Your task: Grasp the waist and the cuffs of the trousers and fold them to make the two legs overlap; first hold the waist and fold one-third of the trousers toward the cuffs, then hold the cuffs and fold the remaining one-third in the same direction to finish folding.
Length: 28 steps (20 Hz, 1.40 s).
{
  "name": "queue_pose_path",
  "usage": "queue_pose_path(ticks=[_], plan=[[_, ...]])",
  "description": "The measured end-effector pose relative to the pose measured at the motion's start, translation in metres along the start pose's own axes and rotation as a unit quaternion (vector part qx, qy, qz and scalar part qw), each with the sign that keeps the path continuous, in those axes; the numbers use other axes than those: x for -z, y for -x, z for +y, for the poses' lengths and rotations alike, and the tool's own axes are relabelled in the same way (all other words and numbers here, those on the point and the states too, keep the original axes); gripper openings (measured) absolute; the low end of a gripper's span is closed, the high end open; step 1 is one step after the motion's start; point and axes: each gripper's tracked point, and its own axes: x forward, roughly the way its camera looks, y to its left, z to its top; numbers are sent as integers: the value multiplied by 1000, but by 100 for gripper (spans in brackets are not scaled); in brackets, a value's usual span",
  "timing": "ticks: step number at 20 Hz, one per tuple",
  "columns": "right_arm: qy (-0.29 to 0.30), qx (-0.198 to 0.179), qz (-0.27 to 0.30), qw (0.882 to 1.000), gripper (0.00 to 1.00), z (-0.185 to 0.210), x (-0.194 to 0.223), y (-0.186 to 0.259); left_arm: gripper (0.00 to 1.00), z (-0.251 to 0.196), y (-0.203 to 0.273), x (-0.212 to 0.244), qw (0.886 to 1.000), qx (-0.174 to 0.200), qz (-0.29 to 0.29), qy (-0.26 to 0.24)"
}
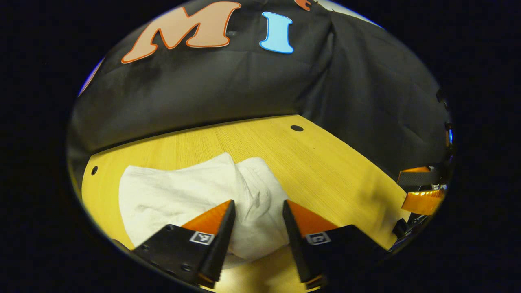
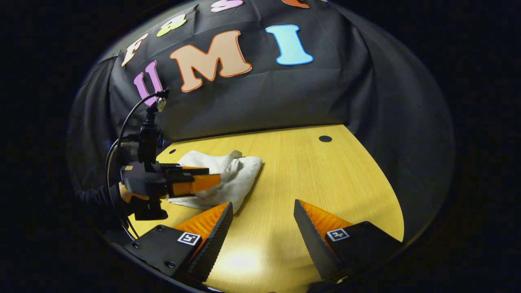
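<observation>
Left gripper view: folded white trousers [image 1: 195, 199] lie bunched on the bench [image 1: 325, 171]; left tongs [image 1: 258, 240] gape over them, right tongs [image 2: 262, 240] gape, empty. Pinch both layers squarely.

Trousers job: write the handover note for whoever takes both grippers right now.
Left gripper: open, holding nothing, fingers either side of the near end of the white cloth trousers.
Right gripper: open, holding nothing, over bare light wooden tabletop, to the right of the trousers.
Trousers: a compact, rumpled bundle toward the table's left side.
Done: they look already folded up; I cannot count the layers.
Left: check that the folds are neat, then draw both grippers away.
</observation>
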Motion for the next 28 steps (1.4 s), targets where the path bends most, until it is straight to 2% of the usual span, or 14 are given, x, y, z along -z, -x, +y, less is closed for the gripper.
queue_pose_path(ticks=[1,2,3,7,9,12,14,17,18,21,28], plan=[[4,0,-7,1000,97,5,-7,-1,86,4,15,-7,1000,-9,-13,-1],[4,-2,-18,1000,97,13,-16,-1,100,10,27,-17,999,-22,-32,-3],[5,-5,-29,1000,97,22,-24,-3,95,19,40,-27,998,-35,-53,-4],[16,-2,-90,996,97,59,-66,-2,94,68,119,-72,986,-113,-119,3],[27,1,-129,991,96,78,-91,2,94,93,159,-73,977,-157,-145,5],[34,5,-183,982,97,113,-124,13,98,145,235,-92,946,-254,-203,-4],[41,9,-218,975,97,131,-141,22,97,162,274,-102,933,-285,-221,-16],[60,6,-248,967,96,156,-158,27,97,179,314,-100,921,-304,-243,-12],[66,8,-252,966,92,162,-161,28,97,185,319,-100,917,-310,-251,-6],[70,10,-269,960,96,176,-171,32,97,198,334,-97,909,-327,-257,-2],[67,28,-269,960,96,173,-174,34,97,201,345,-104,903,-332,-273,-2]])
